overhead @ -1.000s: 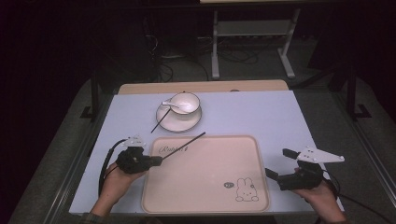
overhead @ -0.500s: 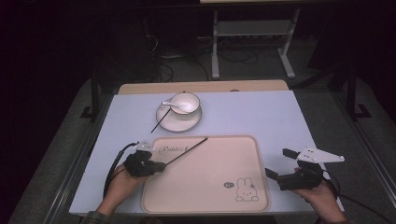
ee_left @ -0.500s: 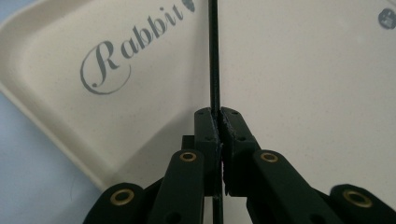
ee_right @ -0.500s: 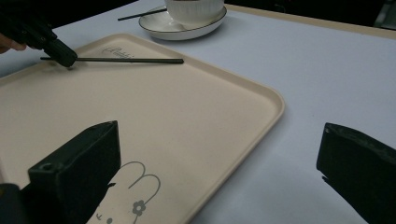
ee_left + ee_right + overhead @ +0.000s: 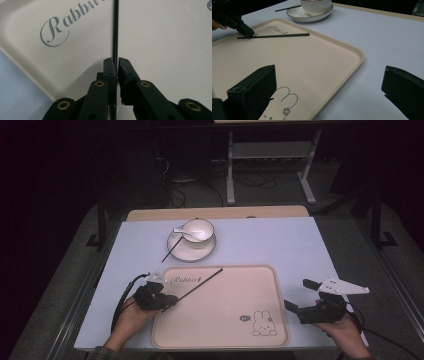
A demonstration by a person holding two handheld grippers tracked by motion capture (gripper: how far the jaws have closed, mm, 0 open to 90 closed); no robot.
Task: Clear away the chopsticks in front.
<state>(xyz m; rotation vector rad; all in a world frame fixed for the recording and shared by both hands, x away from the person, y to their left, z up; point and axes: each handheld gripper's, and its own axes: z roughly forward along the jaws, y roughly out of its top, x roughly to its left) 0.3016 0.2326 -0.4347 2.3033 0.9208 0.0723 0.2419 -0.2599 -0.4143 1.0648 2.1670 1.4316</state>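
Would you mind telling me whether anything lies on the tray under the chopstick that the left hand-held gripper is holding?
Nothing visible does. The left hand-held gripper is shut on the black chopstick, which hangs over the beige tray. The tray surface below it is bare apart from printed lettering. The second chopstick leans on the saucer, well away.

The tray [image 5: 220, 315] is pale beige-pink, with grey script lettering near its far-left corner and a grey line-drawn rabbit [image 5: 262, 325] near its right front corner. The chopstick [image 5: 196, 281] over it is black. The surface [image 5: 280, 245] is light lavender-blue, with a tan wooden strip along its far edge. The bowl [image 5: 197, 231] and saucer [image 5: 192, 248] are white, the saucer dark-rimmed. Each hand-held gripper [image 5: 165, 302] is black; the left one's arms carry brass-coloured rivets, and the right hand-held gripper [image 5: 298, 297] bears a pale grey plate.
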